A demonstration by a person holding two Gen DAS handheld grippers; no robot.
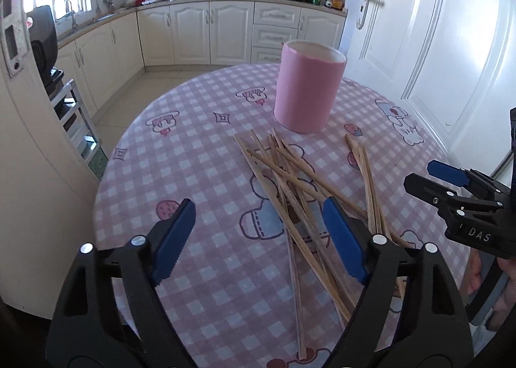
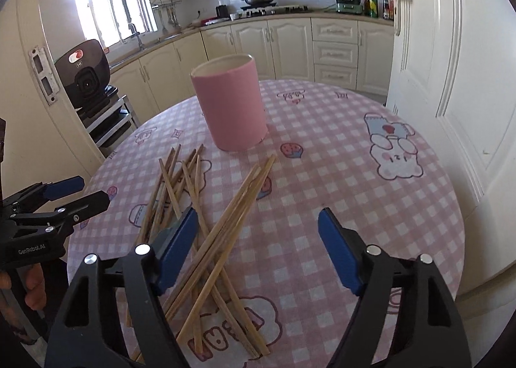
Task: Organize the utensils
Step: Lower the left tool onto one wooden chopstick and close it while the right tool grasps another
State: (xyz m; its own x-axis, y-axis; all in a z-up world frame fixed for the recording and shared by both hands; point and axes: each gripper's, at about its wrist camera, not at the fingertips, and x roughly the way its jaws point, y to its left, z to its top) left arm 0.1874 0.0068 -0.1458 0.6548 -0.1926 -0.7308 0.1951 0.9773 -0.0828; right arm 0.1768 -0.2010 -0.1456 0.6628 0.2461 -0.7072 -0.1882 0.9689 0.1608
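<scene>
Several wooden chopsticks [image 1: 292,179] lie crossed in a loose pile on a round table with a pink checked cloth [image 1: 193,161]. Behind the pile stands an upright pink cylindrical holder [image 1: 308,91], which looks empty. My left gripper [image 1: 258,207] hovers open above the near left part of the pile, touching nothing. My right gripper [image 1: 425,176] shows at the right edge. In the right wrist view, the right gripper [image 2: 258,216] is open over the chopsticks [image 2: 209,239] and the cloth [image 2: 338,181], with the holder [image 2: 232,107] beyond. The left gripper [image 2: 92,190] is at the left.
A white door [image 2: 451,78] stands close along the table's right side. Left of the table a black appliance [image 2: 85,71] sits on a white rack. Cream kitchen cabinets [image 1: 209,33] and a stove with a pan line the far wall. The table's rim curves near both grippers.
</scene>
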